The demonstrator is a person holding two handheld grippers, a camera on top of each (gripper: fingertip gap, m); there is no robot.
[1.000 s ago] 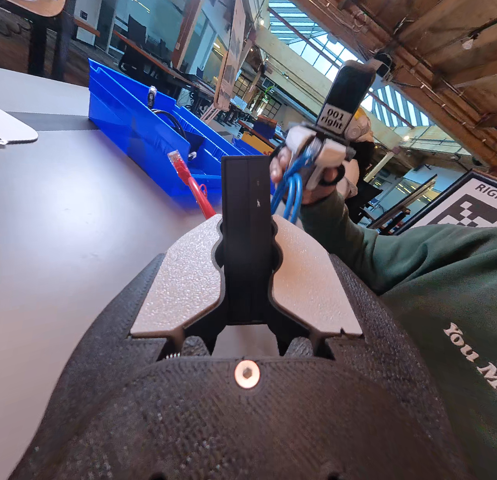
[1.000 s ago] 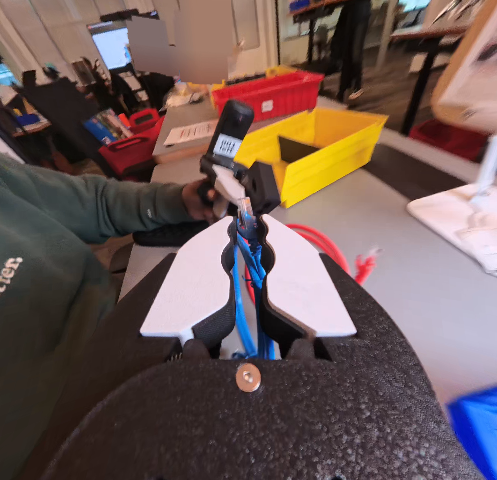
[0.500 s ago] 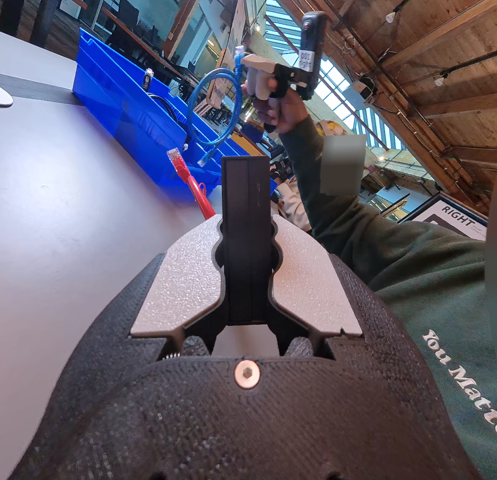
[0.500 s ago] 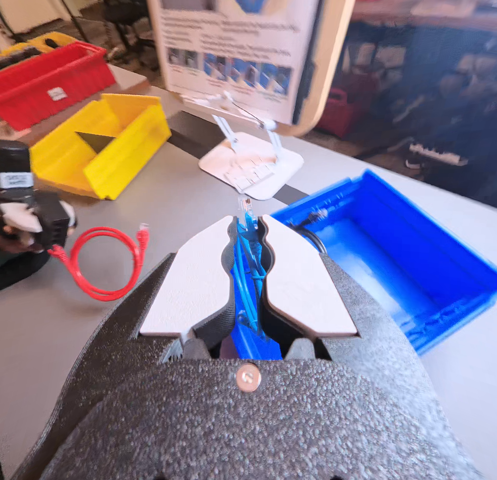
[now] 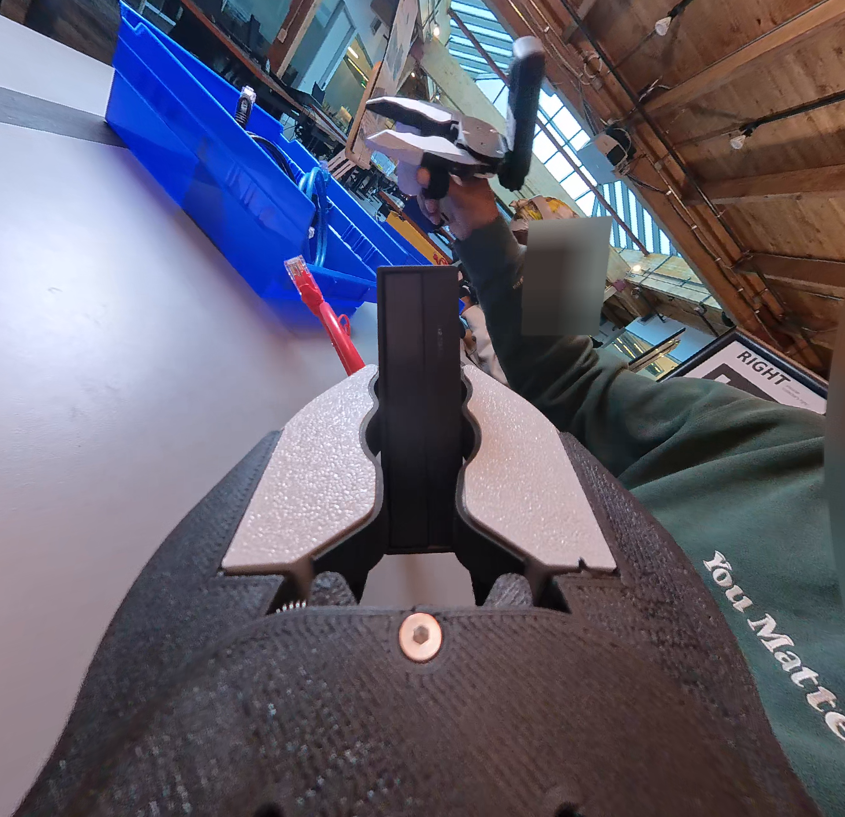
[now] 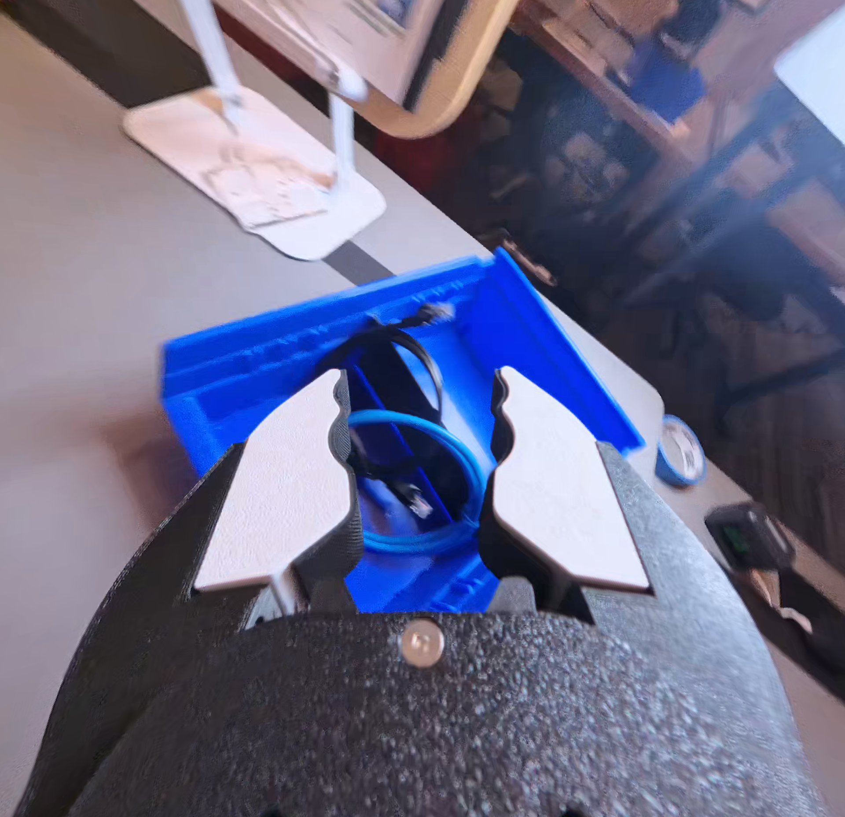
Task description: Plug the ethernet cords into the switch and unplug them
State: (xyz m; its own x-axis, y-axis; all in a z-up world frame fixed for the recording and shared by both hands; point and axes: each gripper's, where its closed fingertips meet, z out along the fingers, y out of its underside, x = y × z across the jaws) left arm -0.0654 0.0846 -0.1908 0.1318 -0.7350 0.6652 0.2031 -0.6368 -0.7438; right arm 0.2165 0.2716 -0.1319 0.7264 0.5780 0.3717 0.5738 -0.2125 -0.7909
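With your left gripper clamped on the slim black plastic switch, your right gripper gapes empty above the binned blue coiled cord, leaving the red cord beside the switch.

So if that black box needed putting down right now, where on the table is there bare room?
The widest bare patch of the grey table lies on the near side of the blue bin, beside the red cord. More bare table runs between the bin and the white stand base. The bin itself is crowded with a blue cord and a black cord.
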